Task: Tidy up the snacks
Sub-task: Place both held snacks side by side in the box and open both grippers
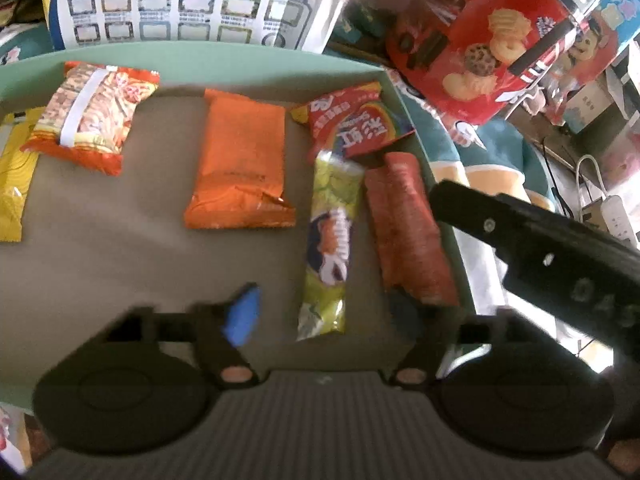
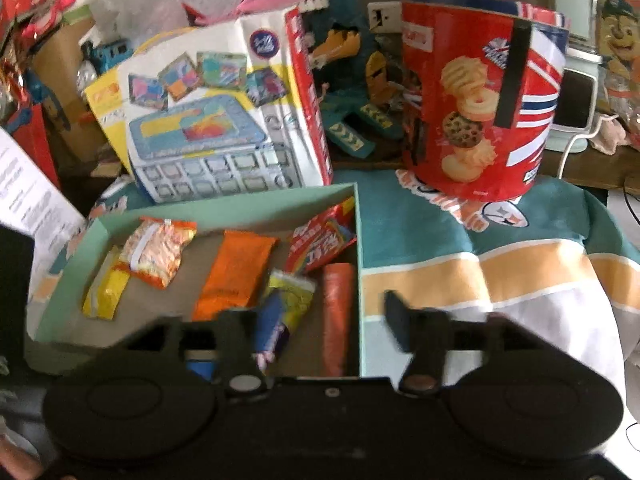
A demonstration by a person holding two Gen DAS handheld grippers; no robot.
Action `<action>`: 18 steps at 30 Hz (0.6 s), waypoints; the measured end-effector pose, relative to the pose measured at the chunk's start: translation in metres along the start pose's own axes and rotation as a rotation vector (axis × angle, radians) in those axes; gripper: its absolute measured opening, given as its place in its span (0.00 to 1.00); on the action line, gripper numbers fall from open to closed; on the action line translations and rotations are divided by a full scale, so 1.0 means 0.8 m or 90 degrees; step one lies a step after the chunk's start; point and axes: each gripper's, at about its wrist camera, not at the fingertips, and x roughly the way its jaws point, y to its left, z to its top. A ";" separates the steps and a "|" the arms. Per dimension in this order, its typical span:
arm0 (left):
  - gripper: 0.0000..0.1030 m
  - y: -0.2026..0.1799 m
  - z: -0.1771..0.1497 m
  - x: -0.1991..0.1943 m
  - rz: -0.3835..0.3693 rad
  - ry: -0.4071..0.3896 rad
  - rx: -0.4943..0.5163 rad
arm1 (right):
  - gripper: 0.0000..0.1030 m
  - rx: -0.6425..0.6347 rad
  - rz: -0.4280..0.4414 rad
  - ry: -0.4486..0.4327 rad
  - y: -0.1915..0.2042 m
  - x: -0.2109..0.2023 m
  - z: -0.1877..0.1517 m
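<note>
A pale green box [image 1: 240, 60] holds several snacks: an orange-white noodle pack [image 1: 92, 116], a yellow pack [image 1: 12, 176], a plain orange pack [image 1: 240, 164], a red candy bag [image 1: 352, 120], a green-yellow biscuit tube [image 1: 330, 240] and a red-brown roll [image 1: 408, 232]. My left gripper [image 1: 323, 314] is open above the near end of the biscuit tube, pads clear of it. My right gripper [image 2: 334, 324] is open over the box's right side, with the red-brown roll [image 2: 338, 300] lying below between its fingers, untouched. Its black body [image 1: 540, 248] crosses the left wrist view.
A red cookie tin [image 2: 480, 100] stands behind the box on a teal and cream cloth [image 2: 460, 248]. A toy keyboard carton [image 2: 224, 120] leans against the box's far wall [image 2: 240, 204]. Clutter fills the back, with a white power strip [image 1: 612, 216] at right.
</note>
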 end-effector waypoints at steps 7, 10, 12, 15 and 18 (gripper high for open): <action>0.83 0.005 -0.003 -0.015 0.002 -0.001 0.001 | 0.85 0.013 -0.014 -0.013 0.001 -0.018 -0.011; 0.89 0.001 -0.010 -0.037 0.009 -0.020 0.018 | 0.94 0.022 -0.019 -0.025 0.002 -0.036 -0.016; 0.92 0.000 -0.015 -0.050 0.011 -0.025 0.024 | 0.96 0.030 -0.022 -0.030 0.002 -0.049 -0.019; 0.96 0.001 -0.026 -0.072 0.012 -0.035 0.026 | 1.00 0.039 -0.026 -0.036 0.004 -0.073 -0.027; 0.99 0.003 -0.042 -0.095 0.012 -0.045 0.029 | 1.00 0.050 -0.030 -0.043 0.008 -0.101 -0.042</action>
